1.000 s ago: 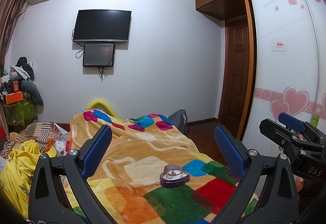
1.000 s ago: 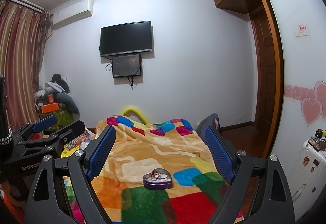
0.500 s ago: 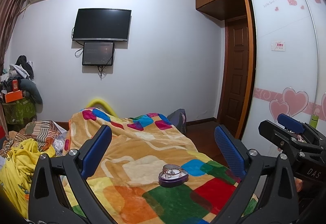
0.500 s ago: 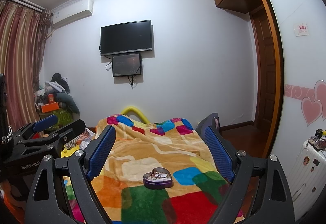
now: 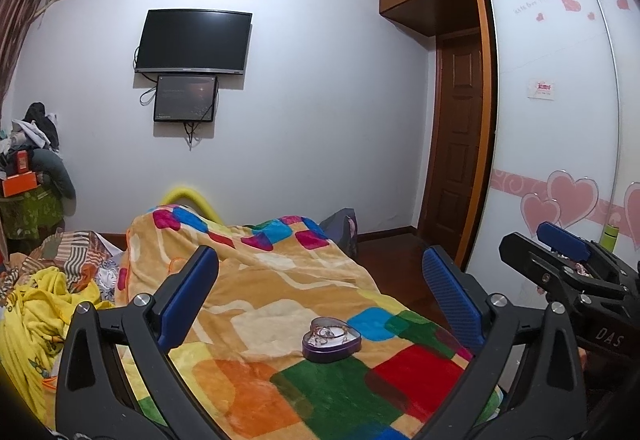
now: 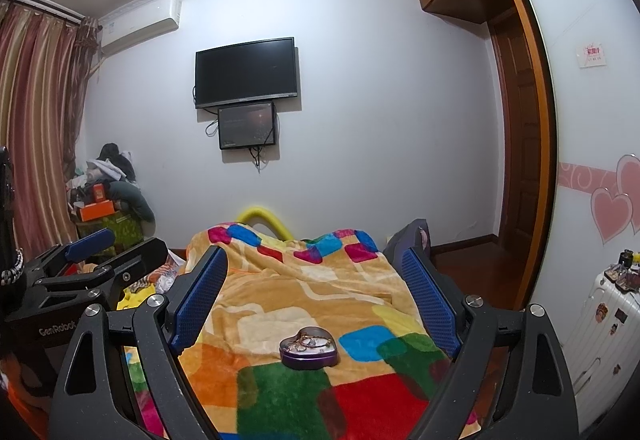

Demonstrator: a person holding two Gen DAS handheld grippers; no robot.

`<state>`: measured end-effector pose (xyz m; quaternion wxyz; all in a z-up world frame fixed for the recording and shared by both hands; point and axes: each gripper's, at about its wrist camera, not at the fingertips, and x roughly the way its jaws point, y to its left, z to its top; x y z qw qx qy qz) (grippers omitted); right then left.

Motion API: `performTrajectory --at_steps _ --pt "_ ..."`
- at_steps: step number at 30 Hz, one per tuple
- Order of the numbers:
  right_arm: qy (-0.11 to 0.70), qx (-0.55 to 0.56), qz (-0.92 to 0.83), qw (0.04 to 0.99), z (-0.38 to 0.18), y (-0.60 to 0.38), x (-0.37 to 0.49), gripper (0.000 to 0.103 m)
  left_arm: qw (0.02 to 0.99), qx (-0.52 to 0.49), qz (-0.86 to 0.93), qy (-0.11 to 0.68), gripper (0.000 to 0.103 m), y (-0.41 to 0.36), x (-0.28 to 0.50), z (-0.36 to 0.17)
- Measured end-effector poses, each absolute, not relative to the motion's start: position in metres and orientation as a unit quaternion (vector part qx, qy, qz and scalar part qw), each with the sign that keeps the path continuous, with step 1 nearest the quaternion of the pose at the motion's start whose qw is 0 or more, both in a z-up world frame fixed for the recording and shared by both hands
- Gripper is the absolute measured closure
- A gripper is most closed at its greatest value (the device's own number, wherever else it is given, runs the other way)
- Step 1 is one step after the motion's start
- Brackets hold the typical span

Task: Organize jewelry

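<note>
A purple heart-shaped tin (image 5: 331, 339) sits on the colourful patchwork blanket (image 5: 256, 320) on the bed, with thin chains and rings lying in it. It also shows in the right wrist view (image 6: 308, 347). My left gripper (image 5: 320, 288) is open and empty, held above and short of the tin. My right gripper (image 6: 316, 286) is open and empty too, also short of the tin. Each gripper shows at the edge of the other's view: the right one (image 5: 568, 264) and the left one (image 6: 92, 252).
Crumpled yellow and striped bedding (image 5: 48, 292) lies left of the blanket. A pile of clothes and boxes (image 6: 108, 192) stands at the far left wall. A wardrobe with heart stickers (image 5: 560, 160) and a white suitcase (image 6: 604, 316) are on the right.
Both views have shifted only slightly. The tin and both open grippers stay as they were.
</note>
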<state>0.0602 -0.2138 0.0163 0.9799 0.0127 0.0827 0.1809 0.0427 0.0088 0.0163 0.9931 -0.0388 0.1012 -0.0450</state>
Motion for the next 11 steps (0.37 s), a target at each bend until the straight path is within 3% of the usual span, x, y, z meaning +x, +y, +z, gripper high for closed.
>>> performTrajectory --at_steps 11 --pt "0.089 0.014 0.18 0.98 0.0155 -0.2135 0.0644 0.016 0.992 -0.044 -0.041 0.111 0.0 0.0117 0.0496 0.0124"
